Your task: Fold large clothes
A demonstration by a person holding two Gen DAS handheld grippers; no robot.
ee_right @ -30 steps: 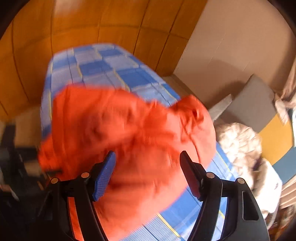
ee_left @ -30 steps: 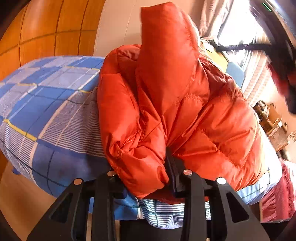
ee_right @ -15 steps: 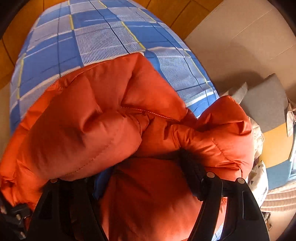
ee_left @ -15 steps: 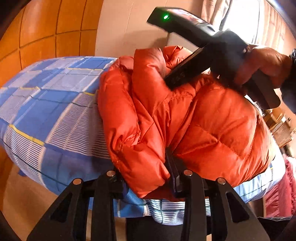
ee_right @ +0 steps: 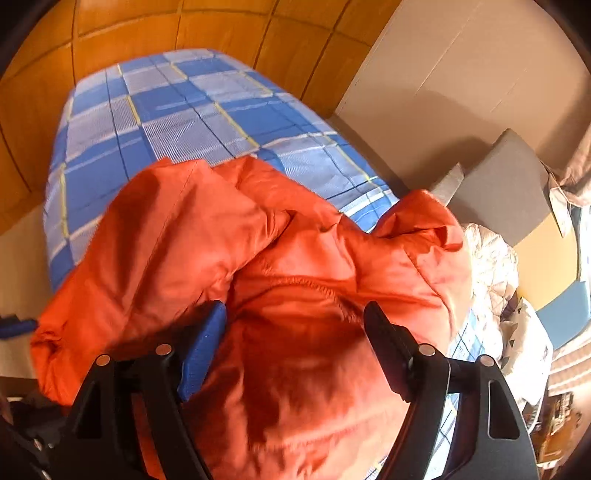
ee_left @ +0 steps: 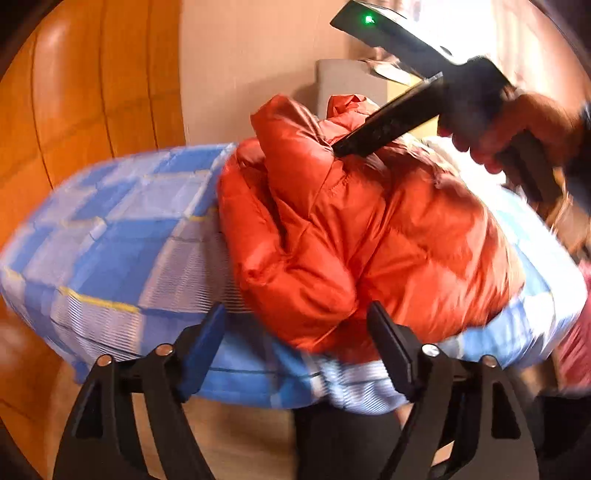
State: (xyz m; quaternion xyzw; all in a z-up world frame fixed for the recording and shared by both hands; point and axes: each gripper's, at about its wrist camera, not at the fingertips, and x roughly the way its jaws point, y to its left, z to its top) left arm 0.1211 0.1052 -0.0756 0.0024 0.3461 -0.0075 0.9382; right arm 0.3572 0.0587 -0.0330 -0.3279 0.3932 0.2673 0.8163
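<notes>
An orange puffer jacket [ee_left: 362, 236] lies bunched on a bed with a blue checked cover [ee_left: 122, 236]. My left gripper [ee_left: 295, 332] is open at the jacket's near edge, fingers apart and holding nothing. My right gripper [ee_right: 295, 328] is open just above the jacket [ee_right: 295, 295], its fingers spread over the padded fabric. The right gripper's body and the hand holding it show in the left wrist view [ee_left: 424, 103], reaching onto the jacket's top from the right.
Orange wood panelling [ee_right: 184, 33] stands behind the bed. A beige wall [ee_right: 461, 81], a grey cushion [ee_right: 506, 188] and a pale quilted garment [ee_right: 491, 266] lie to the right of the bed. A tip of the left gripper [ee_right: 14, 326] shows at the left edge.
My left gripper has let go of the jacket's edge and opened. My right gripper has lifted back from the jacket, which now lies lower and flatter on the bed.
</notes>
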